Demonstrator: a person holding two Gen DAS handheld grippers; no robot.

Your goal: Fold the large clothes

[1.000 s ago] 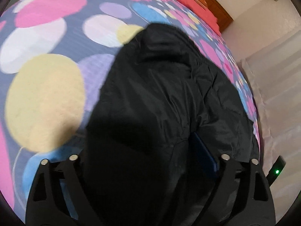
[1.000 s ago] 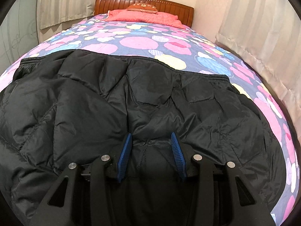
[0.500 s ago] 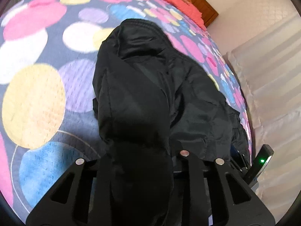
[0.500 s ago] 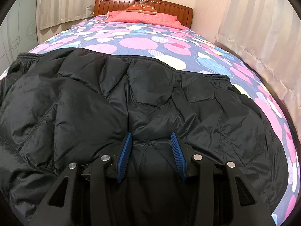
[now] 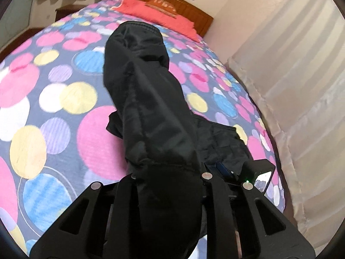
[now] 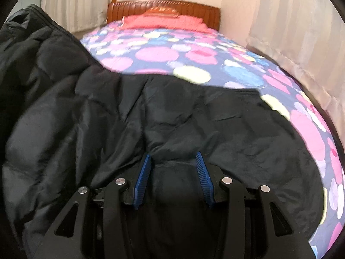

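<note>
The left gripper [image 5: 168, 185] has its jaws closing on a sleeve of the black jacket [image 6: 151, 116], long axis running up-frame toward the headboard [image 5: 163, 2]. The right gripper [image 6: 172, 177] has its jaws opening, jacket bulging between them low in the frame.

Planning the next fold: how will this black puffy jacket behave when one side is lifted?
Probably floppy: the black jacket drapes limply from the left gripper, whose jaws are closing on it. Likely light for its bulk, given the puffy quilting. Its sheen suggests slippery fabric.
</note>
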